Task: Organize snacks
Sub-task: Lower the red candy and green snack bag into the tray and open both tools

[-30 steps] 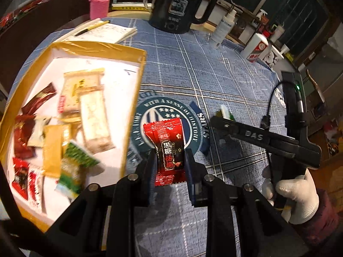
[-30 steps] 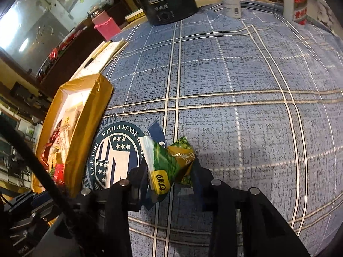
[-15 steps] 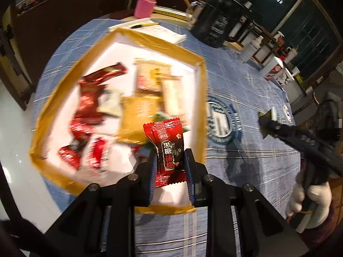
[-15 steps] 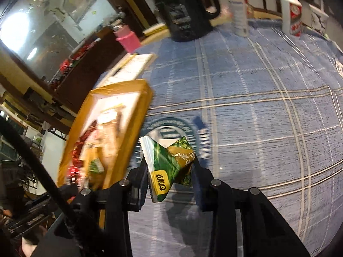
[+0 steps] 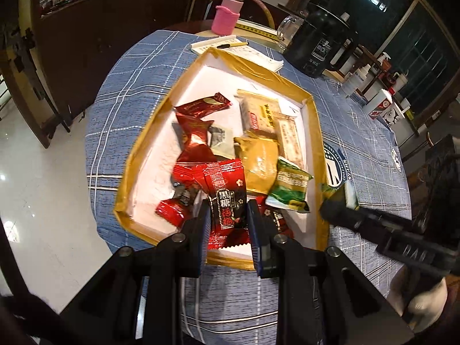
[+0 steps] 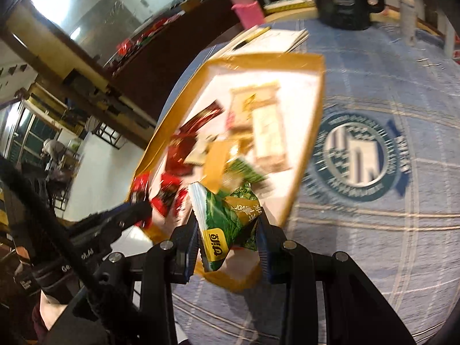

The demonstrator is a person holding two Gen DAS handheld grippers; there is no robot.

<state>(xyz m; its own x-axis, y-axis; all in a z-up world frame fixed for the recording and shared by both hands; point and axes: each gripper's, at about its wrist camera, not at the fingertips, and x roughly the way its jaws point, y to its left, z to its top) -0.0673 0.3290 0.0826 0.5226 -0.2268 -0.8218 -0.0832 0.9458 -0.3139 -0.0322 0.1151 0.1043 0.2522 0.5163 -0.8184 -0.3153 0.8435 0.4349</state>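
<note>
Left gripper (image 5: 227, 218) clamped on a red candy packet (image 5: 227, 201), held upright, long axis running along the fingers, top end pointing away over the near edge of the gold-rimmed tray (image 5: 313, 120). Tray sits on a blue plaid tablecloth (image 5: 138, 86) and holds mixed snack packets. Right gripper (image 6: 228, 231) clamped on a crumpled green snack packet (image 6: 222, 218), long axis tilted, sealed end up-left, above the tray's near corner.
</note>
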